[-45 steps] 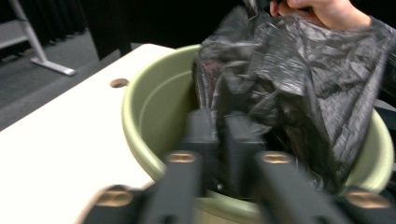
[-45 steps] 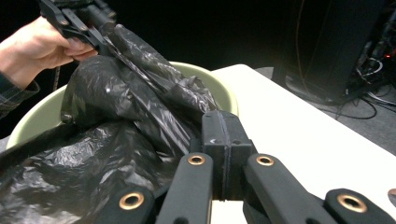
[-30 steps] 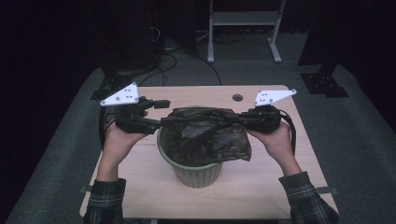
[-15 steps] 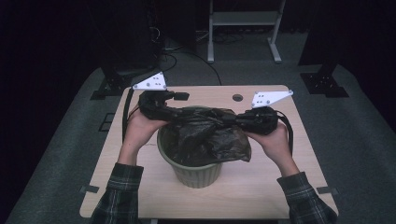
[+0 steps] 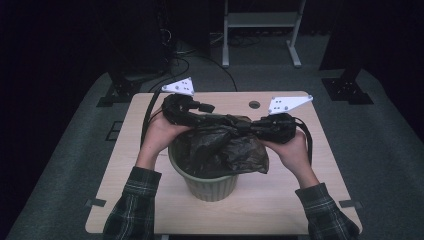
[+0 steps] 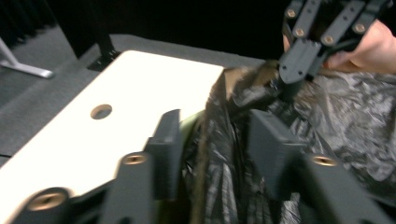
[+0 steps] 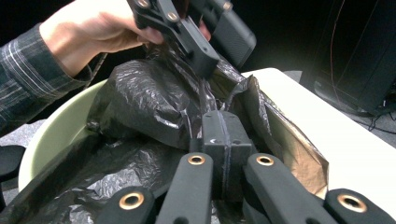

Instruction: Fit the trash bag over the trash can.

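i'm looking into a dim lab or recording studio, not a home. the pale wooden table point(image 5: 150, 195) stands alone on grey carpet point(image 5: 65, 165). beyond the table are black equipment stands with trailing cables point(image 5: 172, 60) and a white metal frame point(image 5: 260, 20), all against dark walls.
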